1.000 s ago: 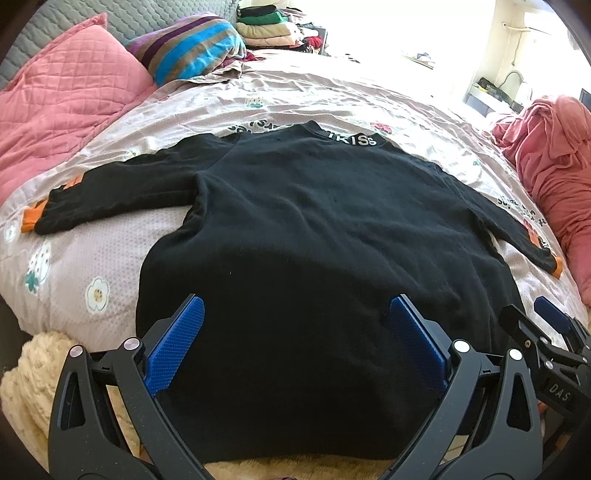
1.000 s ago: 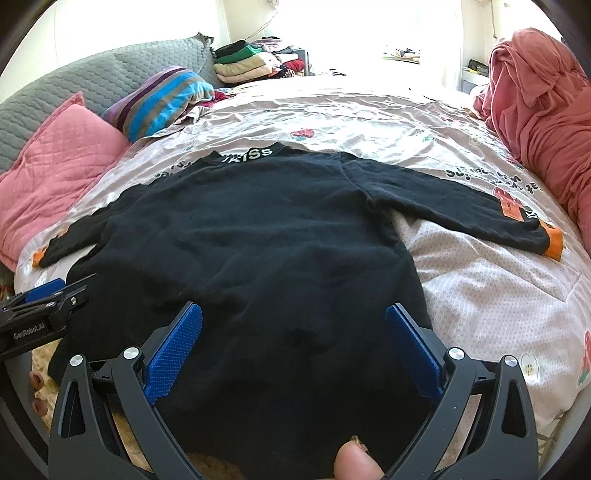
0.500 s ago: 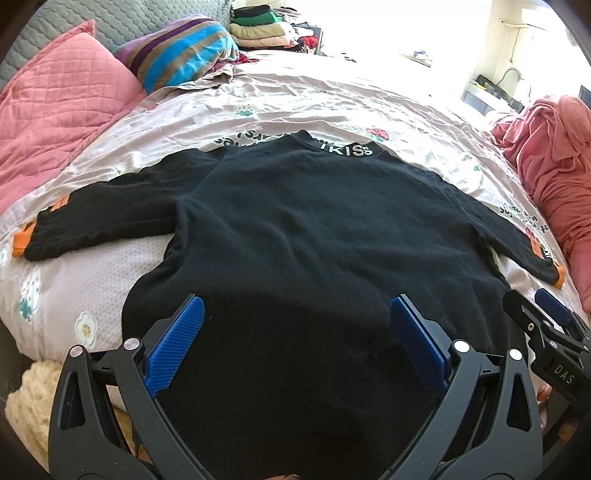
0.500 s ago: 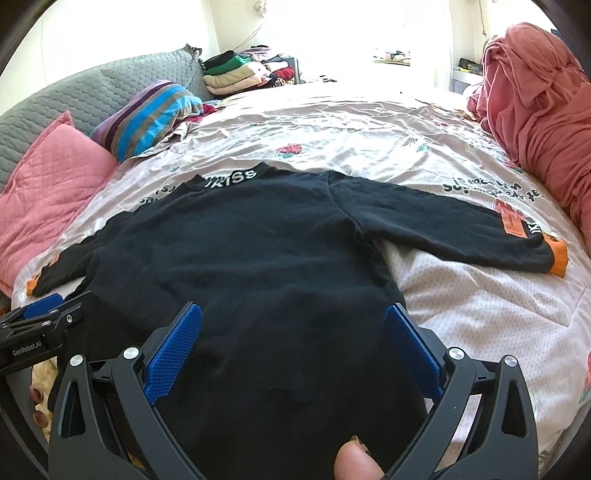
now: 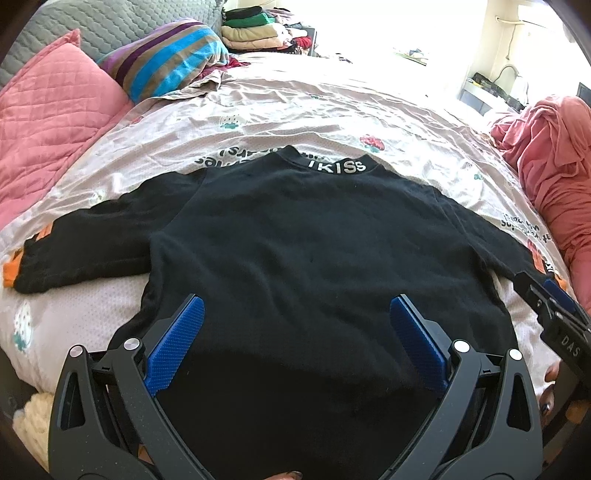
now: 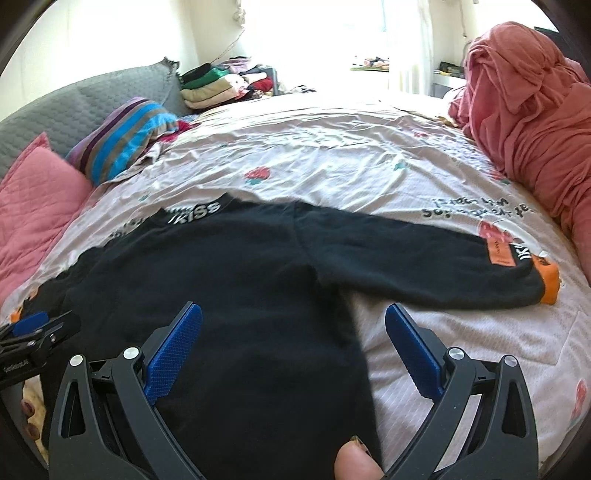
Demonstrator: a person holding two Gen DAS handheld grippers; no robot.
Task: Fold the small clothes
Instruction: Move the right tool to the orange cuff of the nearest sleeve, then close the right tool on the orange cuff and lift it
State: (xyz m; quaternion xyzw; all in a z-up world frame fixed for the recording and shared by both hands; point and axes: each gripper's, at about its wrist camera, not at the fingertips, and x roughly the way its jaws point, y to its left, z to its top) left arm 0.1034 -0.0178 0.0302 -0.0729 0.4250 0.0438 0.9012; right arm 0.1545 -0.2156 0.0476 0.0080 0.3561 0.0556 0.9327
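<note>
A black long-sleeved sweater (image 5: 295, 240) (image 6: 221, 277) with white collar lettering and orange cuffs lies flat on the bed, both sleeves spread sideways. My left gripper (image 5: 295, 325) hovers open over the sweater's lower body, nothing between its blue pads. My right gripper (image 6: 293, 328) is open above the sweater's right side edge, near the underarm, also holding nothing. The right sleeve (image 6: 424, 266) stretches out to the right, ending in an orange cuff (image 6: 548, 284). The left sleeve (image 5: 85, 243) reaches the bed's left edge. Each gripper shows at the other view's border.
The sweater rests on a floral bedspread (image 5: 332, 110). Pink pillow (image 5: 48, 122) and striped pillow (image 5: 166, 66) lie at the left, folded clothes (image 5: 251, 29) at the back, a pink heap of fabric (image 6: 535, 110) on the right. A thumb (image 6: 354, 461) shows at the bottom.
Both grippers have risen and tilted forward, so more of the bed shows. The right gripper has shifted right, now over the sweater's side edge. The sweater has not moved.
</note>
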